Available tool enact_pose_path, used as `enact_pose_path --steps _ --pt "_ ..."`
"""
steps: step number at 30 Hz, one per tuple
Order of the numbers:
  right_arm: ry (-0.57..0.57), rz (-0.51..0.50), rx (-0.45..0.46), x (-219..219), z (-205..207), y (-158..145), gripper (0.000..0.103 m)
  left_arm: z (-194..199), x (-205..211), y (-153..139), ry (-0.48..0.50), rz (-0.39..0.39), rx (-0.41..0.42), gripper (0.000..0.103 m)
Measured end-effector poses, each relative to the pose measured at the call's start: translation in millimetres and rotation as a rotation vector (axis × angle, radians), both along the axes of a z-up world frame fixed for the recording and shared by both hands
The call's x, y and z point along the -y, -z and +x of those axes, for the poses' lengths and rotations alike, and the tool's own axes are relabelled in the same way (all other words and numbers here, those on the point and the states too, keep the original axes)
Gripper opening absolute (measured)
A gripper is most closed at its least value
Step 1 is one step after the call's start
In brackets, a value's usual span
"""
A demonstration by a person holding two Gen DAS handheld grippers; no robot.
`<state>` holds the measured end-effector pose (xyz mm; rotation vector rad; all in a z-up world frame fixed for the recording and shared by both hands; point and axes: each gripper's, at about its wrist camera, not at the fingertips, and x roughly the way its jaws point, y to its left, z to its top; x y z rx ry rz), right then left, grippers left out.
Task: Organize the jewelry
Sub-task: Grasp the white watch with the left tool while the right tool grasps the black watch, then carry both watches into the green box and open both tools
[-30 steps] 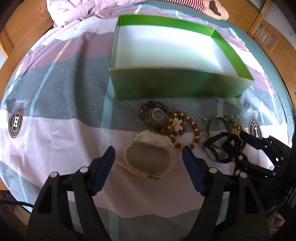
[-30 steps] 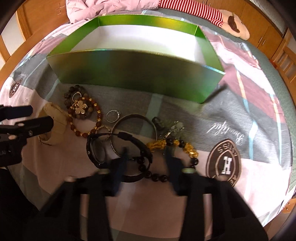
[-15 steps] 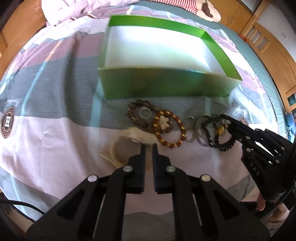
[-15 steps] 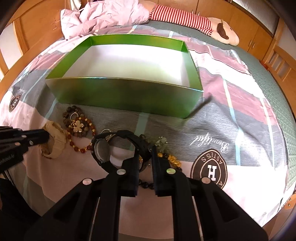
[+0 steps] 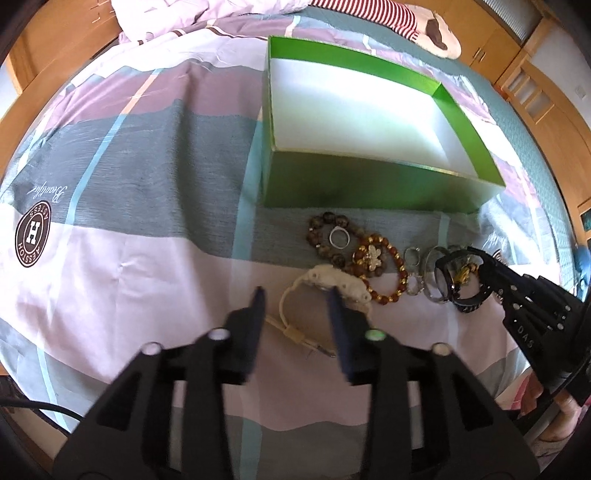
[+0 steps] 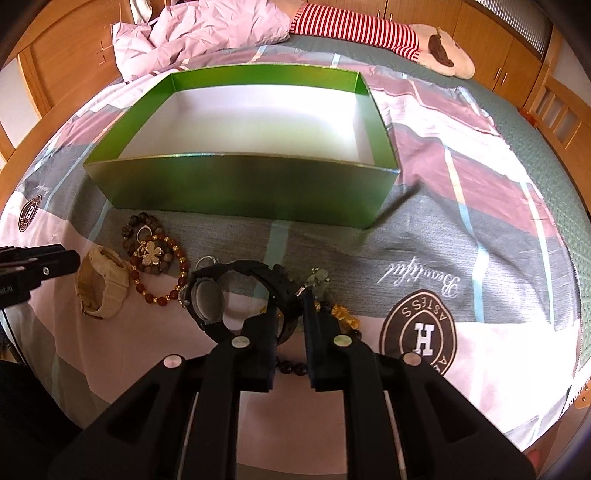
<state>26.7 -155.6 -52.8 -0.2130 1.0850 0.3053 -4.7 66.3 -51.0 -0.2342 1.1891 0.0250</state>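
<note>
An empty green box (image 5: 373, 184) (image 6: 243, 184) with a white floor sits on the bed. In front of it lie a cream watch (image 5: 325, 282) (image 6: 101, 282), a dark bead bracelet (image 5: 325, 236), an amber bead bracelet (image 5: 384, 269) (image 6: 159, 273) with a gold clover charm, rings and a gold-and-black bead bracelet (image 6: 343, 314). My left gripper (image 5: 297, 299) is open above the cream watch's band. My right gripper (image 6: 290, 299) is shut on the strap of a black watch (image 6: 218, 295) (image 5: 458, 280), lifted slightly above the other jewelry.
The bed has a pink, grey and mauve quilt with round brown H logos (image 5: 33, 232) (image 6: 421, 334). A crumpled pink cover (image 6: 192, 33) and a striped plush toy (image 6: 406, 44) lie behind the box. Wooden bed frame and cupboards surround the bed.
My left gripper was shut half a second ago and has opened again over the cream watch. My right gripper closed on the black watch's strap and has raised it slightly.
</note>
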Motion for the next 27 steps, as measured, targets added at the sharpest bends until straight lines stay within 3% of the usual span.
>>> enact_pose_path --steps 7,9,12,13,21,25,27 --pt "-0.018 -0.036 -0.001 -7 5 13 0.022 13 11 24 0.029 0.081 -0.052 0.036" --pt "-0.020 -0.029 -0.014 -6 8 18 0.022 15 9 30 0.025 0.069 -0.076 0.009" --pt "-0.026 -0.026 -0.009 -6 9 17 0.015 16 7 32 0.019 0.061 -0.073 0.008" --pt "-0.027 -0.022 -0.003 -5 9 15 0.010 15 7 29 0.019 0.052 -0.064 0.008" --pt "-0.002 0.096 0.117 7 8 -38 0.010 11 6 -15 0.017 0.034 0.046 0.008" --pt "0.025 0.157 0.212 8 23 -64 0.010 30 9 -47 0.045 -0.015 0.110 0.008" --pt "0.032 0.171 0.234 5 33 -70 0.010 47 9 -58 0.039 0.000 0.144 0.008"
